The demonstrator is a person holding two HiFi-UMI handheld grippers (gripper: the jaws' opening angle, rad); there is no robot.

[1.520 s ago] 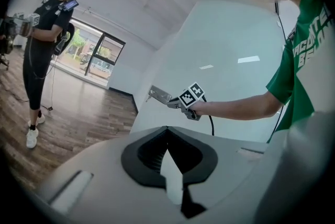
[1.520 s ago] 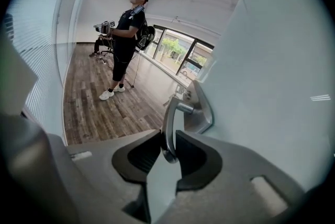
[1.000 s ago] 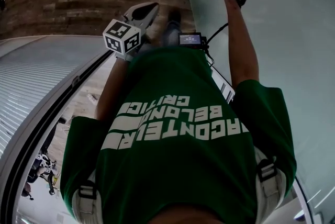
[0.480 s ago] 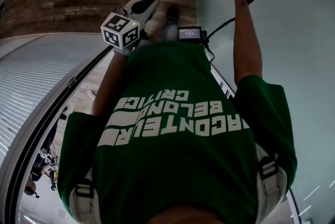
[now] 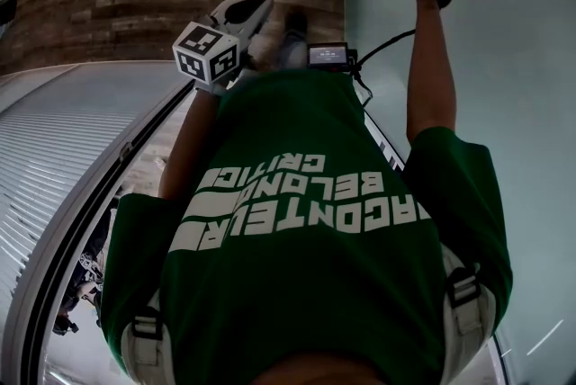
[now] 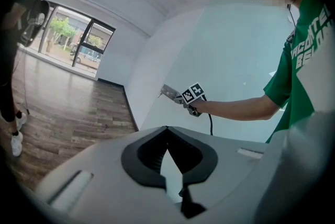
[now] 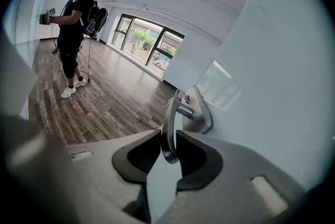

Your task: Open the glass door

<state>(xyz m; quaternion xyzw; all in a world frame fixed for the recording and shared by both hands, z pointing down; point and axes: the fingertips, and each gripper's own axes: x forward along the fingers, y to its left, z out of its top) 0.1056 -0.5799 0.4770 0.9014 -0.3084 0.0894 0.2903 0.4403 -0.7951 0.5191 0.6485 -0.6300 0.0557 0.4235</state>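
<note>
Two grippers in view. Left gripper [image 6: 167, 131] close to torso, jaws pressed together, nothing between. Right gripper [image 7: 168, 136] at arm's reach, jaws pinching metal lever handle [image 7: 170, 115] of frosted glass door [image 7: 272, 87], on person's right. Wood floor [image 7: 99, 102] beyond.

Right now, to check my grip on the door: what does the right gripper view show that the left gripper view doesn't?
Right only: the door handle clamped between the fingers of the right gripper. Left only: the left gripper shut on nothing, and your arm stretched to the glass door. Both: that door and the wood floor.
</note>
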